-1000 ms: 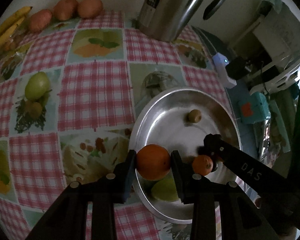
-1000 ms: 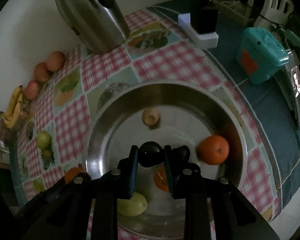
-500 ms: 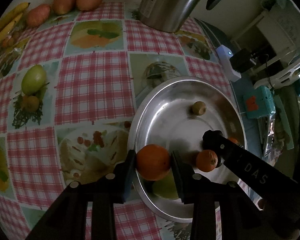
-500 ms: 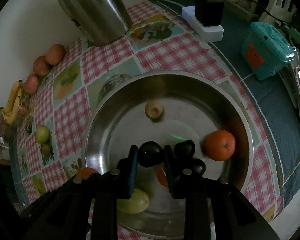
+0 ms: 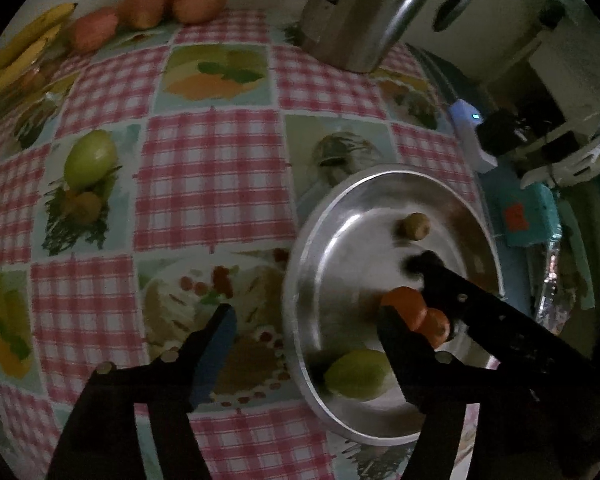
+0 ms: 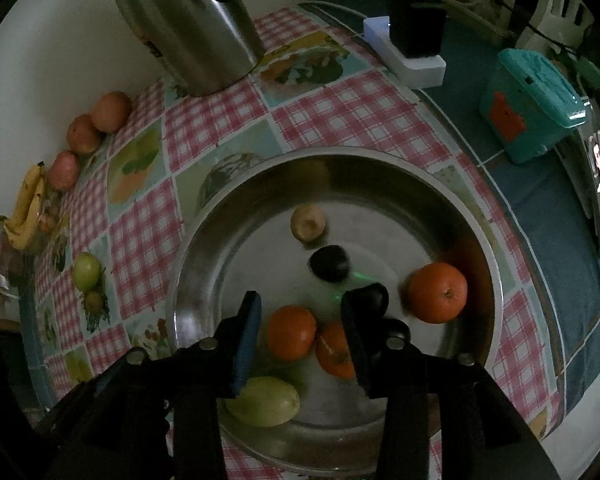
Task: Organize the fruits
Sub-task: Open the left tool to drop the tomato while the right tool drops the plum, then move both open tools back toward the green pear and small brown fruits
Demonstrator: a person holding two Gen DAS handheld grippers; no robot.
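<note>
Both tools have just been opening: the left tool (image 5: pixel 304 344) is spread wide with nothing between its jaws, and the right tool (image 6: pixel 300 328) is spread above the metal bowl (image 6: pixel 204 248). In the bowl lie three oranges (image 6: pixel 291 333), a dark fruit (image 6: pixel 329 263), a brown fruit (image 6: pixel 308 223) and a green fruit (image 6: pixel 263 401), all on the checked desk (image 5: pixel 212 184)

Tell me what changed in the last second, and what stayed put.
Both claws have just been opening. The left claw let go of its orange, which now lies in the steel bowl beside another. The right claw released the dark fruit, which now sits further into the bowl, near the pale fruit. The green fruit, the kettle and the fruit along the wall stayed put.
</note>
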